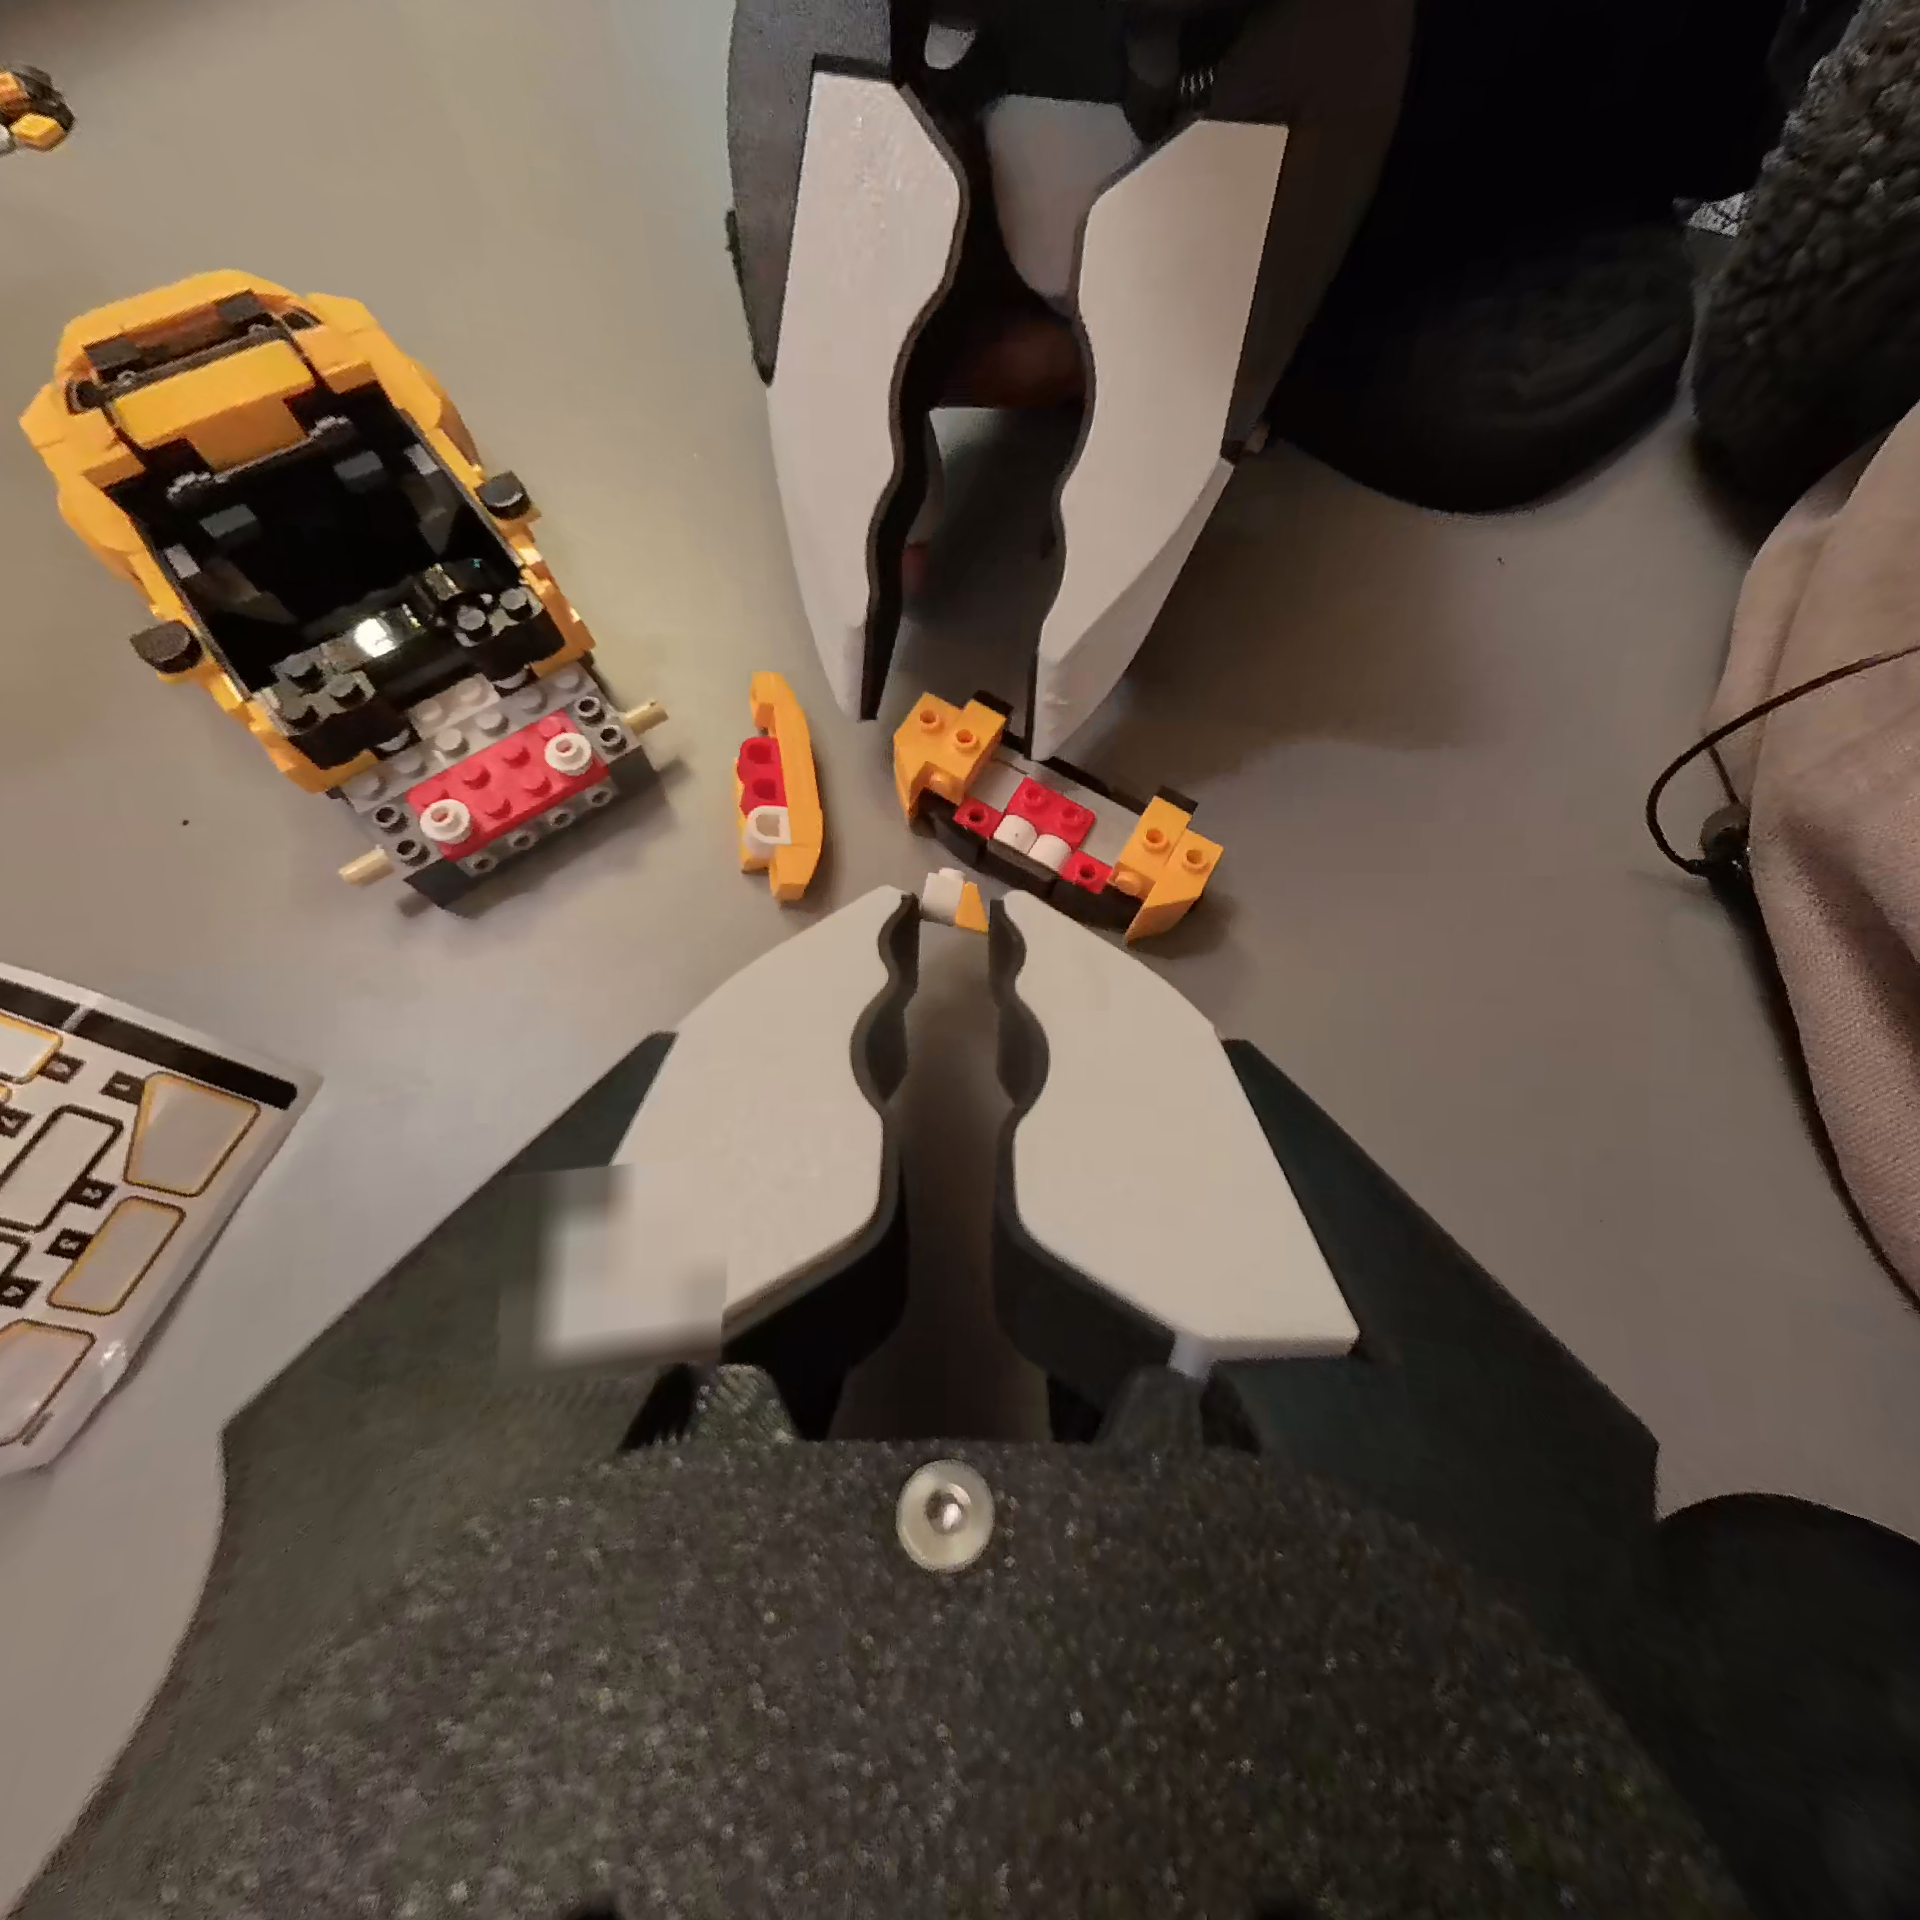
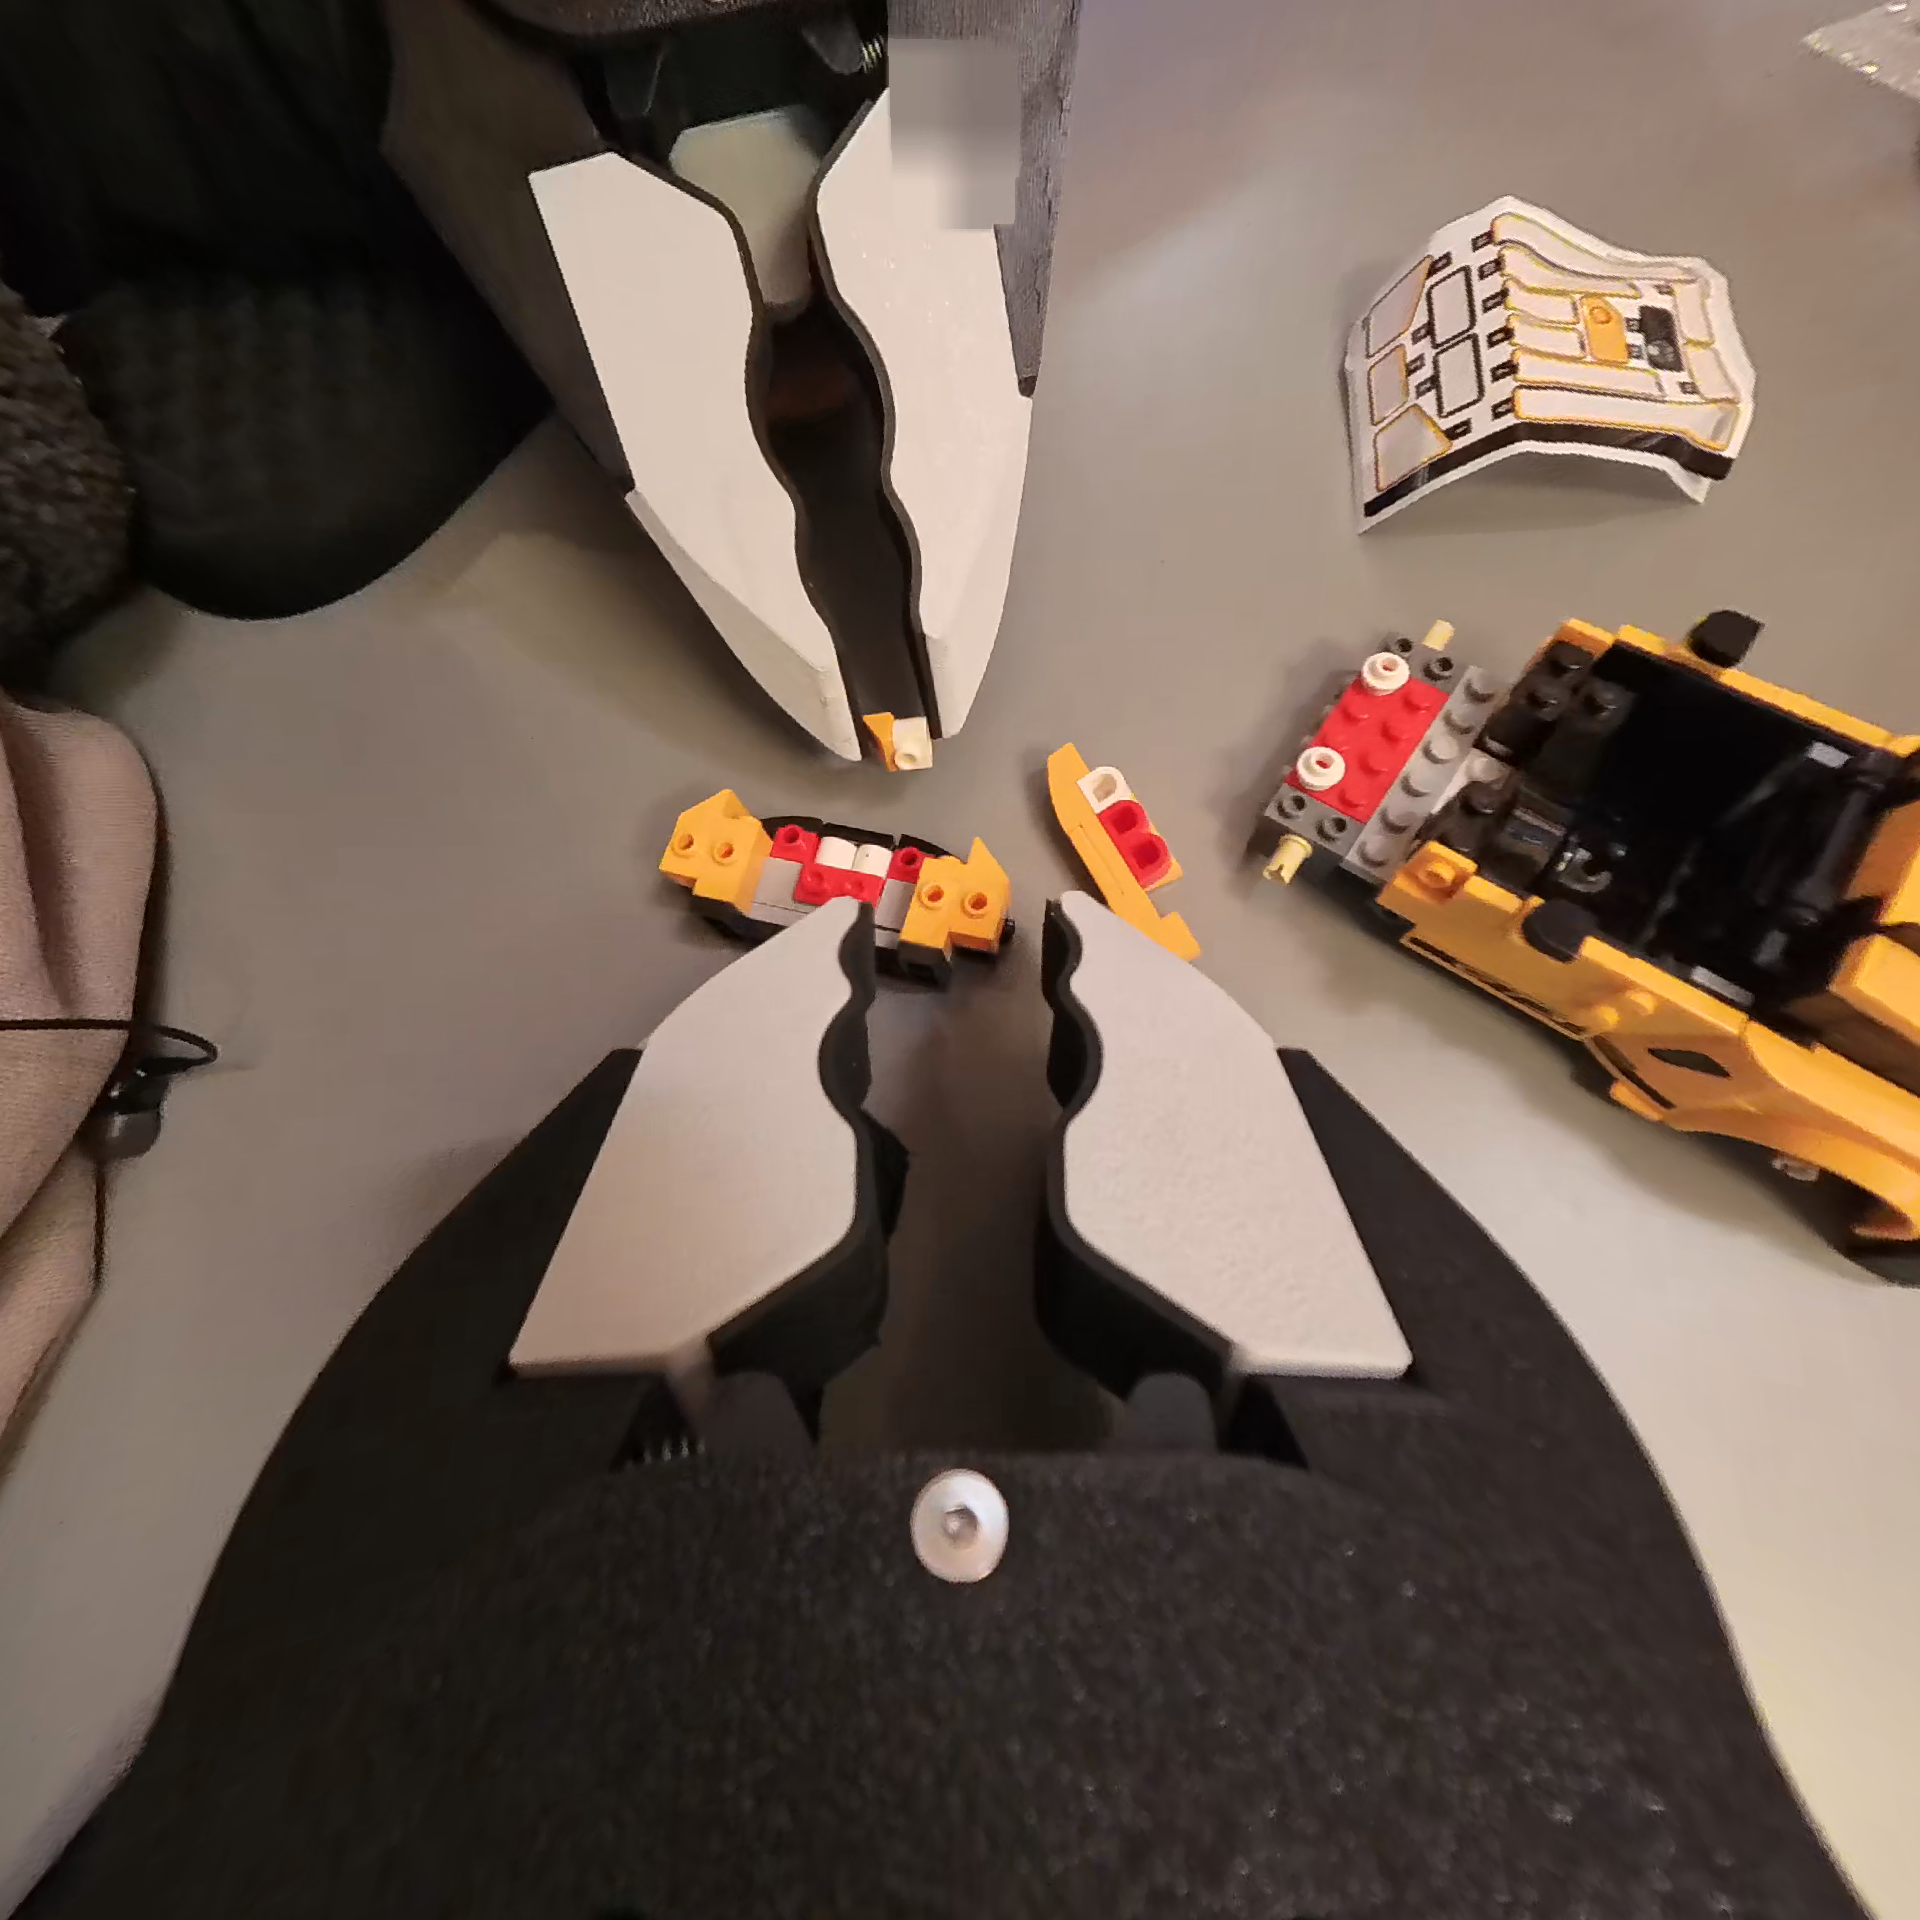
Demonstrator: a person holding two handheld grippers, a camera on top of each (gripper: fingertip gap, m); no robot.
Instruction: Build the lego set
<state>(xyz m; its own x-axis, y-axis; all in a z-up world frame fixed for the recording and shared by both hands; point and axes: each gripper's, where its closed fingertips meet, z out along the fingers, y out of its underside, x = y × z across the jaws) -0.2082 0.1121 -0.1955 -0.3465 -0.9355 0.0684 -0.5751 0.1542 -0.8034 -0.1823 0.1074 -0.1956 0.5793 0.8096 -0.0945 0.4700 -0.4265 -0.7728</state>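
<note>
On a plain grey table (image 1: 1351, 1039): a half-built yellow and black brick car (image 1: 291, 540) with an open black cabin and a red plate on grey plates at its bare end, lying at the left in the left wrist view and at the right in the right wrist view (image 2: 1621, 894).

Near the middle: a long bumper-like assembly of orange, black, red and white bricks (image 1: 1049, 821), studs facing up. Just beside it, apart from it: a curved orange piece with red and white bricks attached (image 1: 779, 790), seen also in the right wrist view (image 2: 1117, 842).

Left gripper (image 1: 951, 909), with pale grey fingers lined in black foam: clenched on a tiny white and orange brick piece (image 1: 954, 898), held at the very tips. In the right wrist view, same gripper (image 2: 899, 743) pointing down from above, the little piece (image 2: 902, 740) peeking out between the tips, just above the bumper-like assembly (image 2: 831, 873).

Right gripper (image 2: 951, 925): fingers released, a clear gap between them, holding nothing. One fingertip over the near edge of the assembly; contact impossible to tell. In the left wrist view, same gripper (image 1: 951, 707) coming from the top, tips close to the orange end of the assembly.

Further away: a curled sticker sheet with black and yellow outlines (image 2: 1538, 364), partly visible at the left edge of the left wrist view (image 1: 114, 1174). Beige cloth (image 1: 1829, 831) with a thin black cord (image 1: 1704, 810) at the table side.
</note>
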